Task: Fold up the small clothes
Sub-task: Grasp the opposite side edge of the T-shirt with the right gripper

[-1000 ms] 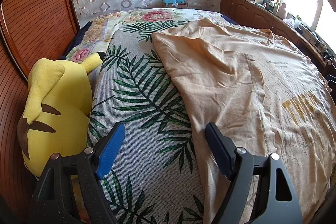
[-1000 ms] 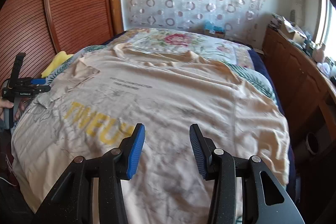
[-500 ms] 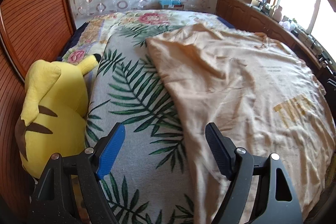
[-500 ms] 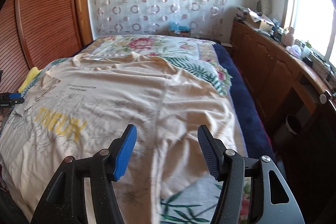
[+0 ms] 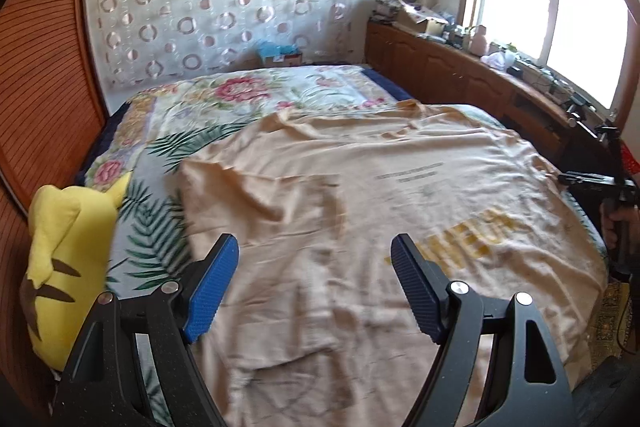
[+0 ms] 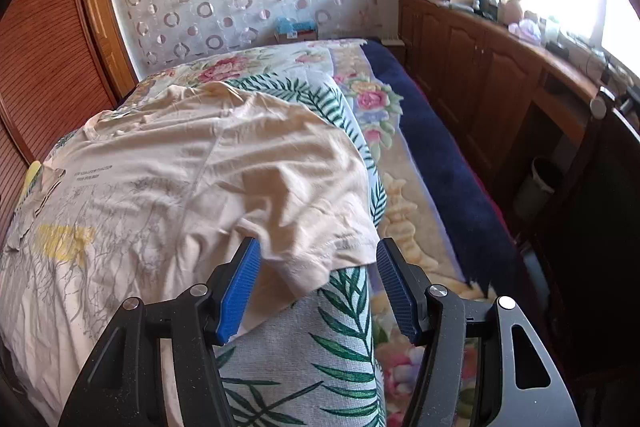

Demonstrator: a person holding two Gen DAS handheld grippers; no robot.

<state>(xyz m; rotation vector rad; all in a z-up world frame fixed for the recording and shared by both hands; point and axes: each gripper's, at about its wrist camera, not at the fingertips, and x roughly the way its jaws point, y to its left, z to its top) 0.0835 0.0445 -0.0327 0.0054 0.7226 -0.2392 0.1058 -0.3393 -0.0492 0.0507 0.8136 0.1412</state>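
Peach t-shirt [image 5: 360,211] lies spread on the bed [image 6: 404,211]; left gripper [image 5: 314,283] hangs released above it; right gripper [image 6: 318,283], fingers just spread apart, straddles the sleeve, grasping nothing.

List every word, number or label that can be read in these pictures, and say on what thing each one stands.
Nothing can be read for certain.
Big yellow word on the T-shirt: blurred and skewed, letters not clear.
Two small dark lines of print above it on the shirt: too small to read.
Box by the curtain: label too small.
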